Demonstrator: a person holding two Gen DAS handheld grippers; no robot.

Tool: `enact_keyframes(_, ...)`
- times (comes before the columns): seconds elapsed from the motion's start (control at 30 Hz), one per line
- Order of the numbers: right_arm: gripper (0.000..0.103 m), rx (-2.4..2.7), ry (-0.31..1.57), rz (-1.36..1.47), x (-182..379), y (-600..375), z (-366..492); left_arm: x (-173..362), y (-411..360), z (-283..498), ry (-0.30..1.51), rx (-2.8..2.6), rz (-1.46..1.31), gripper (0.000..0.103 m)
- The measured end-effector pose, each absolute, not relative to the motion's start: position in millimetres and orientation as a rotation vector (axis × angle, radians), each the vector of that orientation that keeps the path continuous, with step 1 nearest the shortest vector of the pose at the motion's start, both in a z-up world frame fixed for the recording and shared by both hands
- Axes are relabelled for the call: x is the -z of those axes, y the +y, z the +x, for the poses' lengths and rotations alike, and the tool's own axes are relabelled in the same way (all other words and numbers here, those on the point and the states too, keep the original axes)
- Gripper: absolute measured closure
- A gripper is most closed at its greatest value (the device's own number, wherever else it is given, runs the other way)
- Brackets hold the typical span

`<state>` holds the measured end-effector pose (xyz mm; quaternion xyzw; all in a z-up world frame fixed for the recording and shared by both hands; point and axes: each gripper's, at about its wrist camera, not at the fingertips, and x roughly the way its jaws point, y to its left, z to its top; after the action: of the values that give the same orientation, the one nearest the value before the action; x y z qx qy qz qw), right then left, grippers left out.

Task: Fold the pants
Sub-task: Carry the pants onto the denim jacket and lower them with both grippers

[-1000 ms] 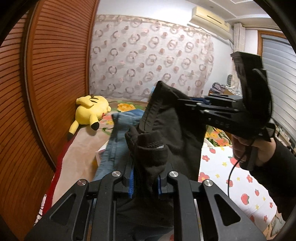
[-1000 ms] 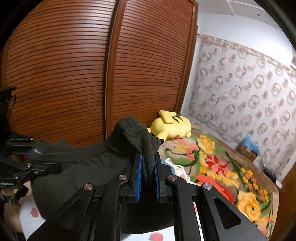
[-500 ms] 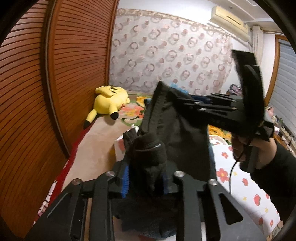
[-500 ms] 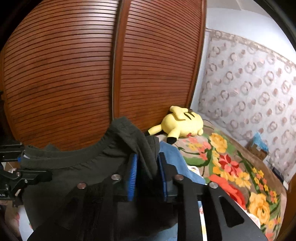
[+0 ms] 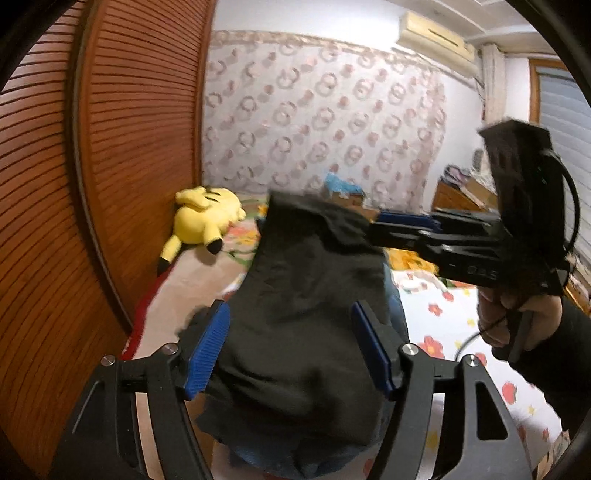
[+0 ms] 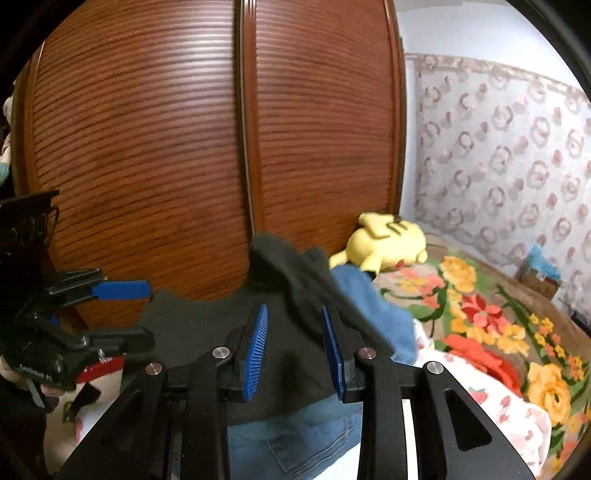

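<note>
Cloth is what you are dealing with here: the black pants are soft and limp, light enough for one gripper, and they sag wherever nothing supports them, so they will not keep a crease unless you lay them flat. I would judge the thicker band at the top edge, which looks like the waistband though blur makes that uncertain, the best place to pinch, since a doubled hem gives the pads more to bite on than a single layer.

Your left gripper has its jaws opening wide; the black fabric lies between the blue pads but neither pad presses on it. Your right gripper is opening too, its jaws parted less far, with a raised fold of the pants between the pads and touching neither that I can see. In the left wrist view its fingers reach in at the top corner of the cloth.

The pants lie draped in a heap on a pair of blue jeans, which rest on the bed with its flowered covers, beside the slatted wooden wardrobe doors.

Counted: one pair of black pants, one pair of jeans, two grippers, one yellow plush toy by the wardrobe, one air conditioner high on the wall.
</note>
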<state>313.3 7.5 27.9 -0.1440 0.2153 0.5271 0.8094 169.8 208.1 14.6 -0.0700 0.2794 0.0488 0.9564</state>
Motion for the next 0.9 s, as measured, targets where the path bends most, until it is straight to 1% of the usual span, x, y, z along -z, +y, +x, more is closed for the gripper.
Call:
enact_keyframes(0.2, 0.072, -1.047, 0.521, -0.345, -4.5, 29.6, 348.1, 21.8, 212.3, 183.3, 0.676, -0.102, -0.148, 0.034)
enact_keyframes(0.3, 0.072, -1.043, 0.567, -0.337, 3.2, 40.8, 366.3, 30.0, 214.2, 185.9, 0.690, -0.098, -0.157, 0.034)
enact_keyframes(0.47, 0.072, -1.034, 0.570, -0.350, 9.1, 54.5, 368.9, 40.2, 214.6, 191.6, 0.702, -0.100, -0.170, 0.034)
enact_keyframes(0.7, 0.072, -1.037, 0.569, -0.330, 20.7, 52.9, 374.9, 40.2, 211.7, 193.3, 0.698, -0.103, -0.172, 0.034)
enact_keyframes(0.9, 0.072, -1.034, 0.570, -0.282, 14.1, 40.1, 366.8, 33.3, 208.4, 191.4, 0.697, -0.121, -0.162, 0.033)
